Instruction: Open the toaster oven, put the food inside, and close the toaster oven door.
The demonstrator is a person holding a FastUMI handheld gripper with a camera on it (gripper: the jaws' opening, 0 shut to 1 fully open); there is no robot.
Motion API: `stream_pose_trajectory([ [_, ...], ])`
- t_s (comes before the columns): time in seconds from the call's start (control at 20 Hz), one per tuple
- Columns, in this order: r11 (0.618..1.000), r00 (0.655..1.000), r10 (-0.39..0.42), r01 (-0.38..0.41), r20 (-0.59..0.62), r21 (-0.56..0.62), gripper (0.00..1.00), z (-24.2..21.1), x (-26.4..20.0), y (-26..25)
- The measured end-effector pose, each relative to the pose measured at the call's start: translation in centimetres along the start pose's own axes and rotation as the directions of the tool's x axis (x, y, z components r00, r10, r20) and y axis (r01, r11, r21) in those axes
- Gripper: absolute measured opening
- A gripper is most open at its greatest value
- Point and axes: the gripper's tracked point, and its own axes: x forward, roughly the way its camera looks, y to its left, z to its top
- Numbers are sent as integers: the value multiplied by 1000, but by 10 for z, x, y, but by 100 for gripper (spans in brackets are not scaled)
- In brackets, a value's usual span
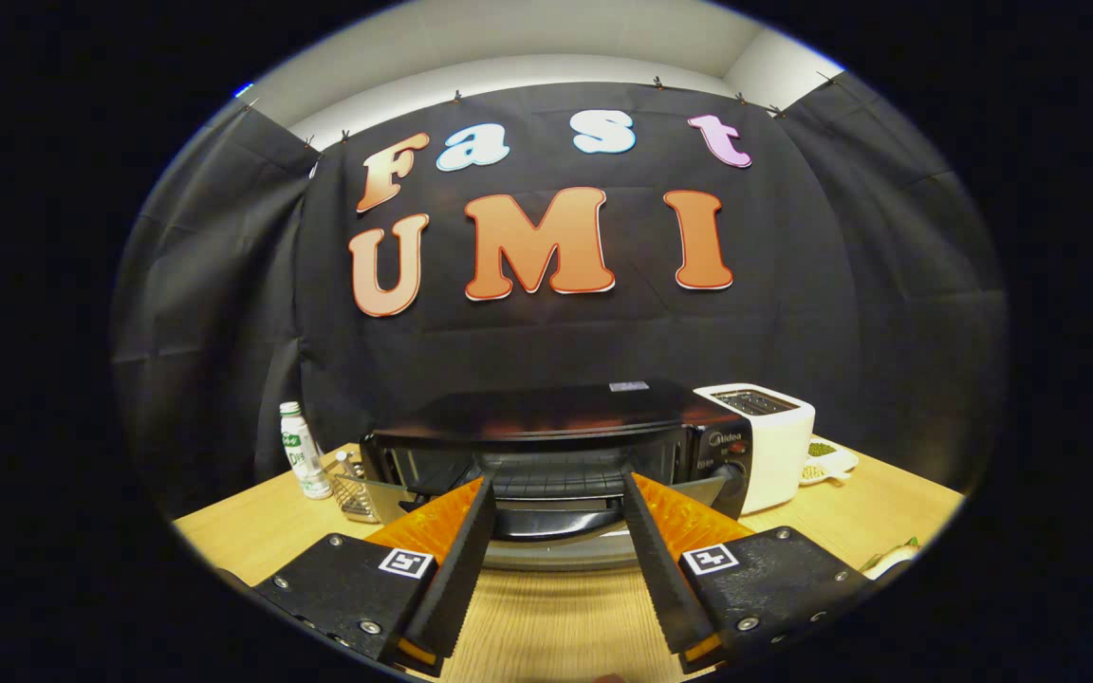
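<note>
Desk [546, 617] carries the toaster oven [556, 446], straight ahead of the tongs [556, 493]. Its door [546, 526] is dropped open toward the fingers, with the rack and dark cavity visible between the fingertips. So step one looks done. Can't spot any food on the rack or in the tongs, so judging loading and closing the door are both left. Right of the oven: a white slot toaster [769, 441], touching or just beside it, then a small white dish [826, 460] of green bits. Left: a small wire basket [352, 493] and a white bottle [302, 451]. Tongs are spread wide, pinching nothing, tips at the door's front edge.
</note>
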Motion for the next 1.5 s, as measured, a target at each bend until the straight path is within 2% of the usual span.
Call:
stream_pose_trajectory([
  [0.35, 997, 989, 55, -61, -140, -42, 81, -51, -41, -1],
  [0.5, 996, 987, 52, -62, -154, -60, 81, -63, -47, -1],
  [0.7, 995, 971, 41, -62, -237, -80, 81, -94, -60, -2],
  [0.95, 997, 941, 63, -76, -333, -26, 80, -121, -68, -3],
  [1.05, 997, 934, 71, -76, -350, 0, 75, -125, -67, -4],
  [1.15, 997, 925, 72, -71, -373, 15, 74, -132, -69, -5],
  [1.3, 997, 887, 83, -70, -454, 46, 74, -157, -71, -5],
  [1.5, 992, 877, 106, -63, -468, 107, 73, -155, -72, -4],
])
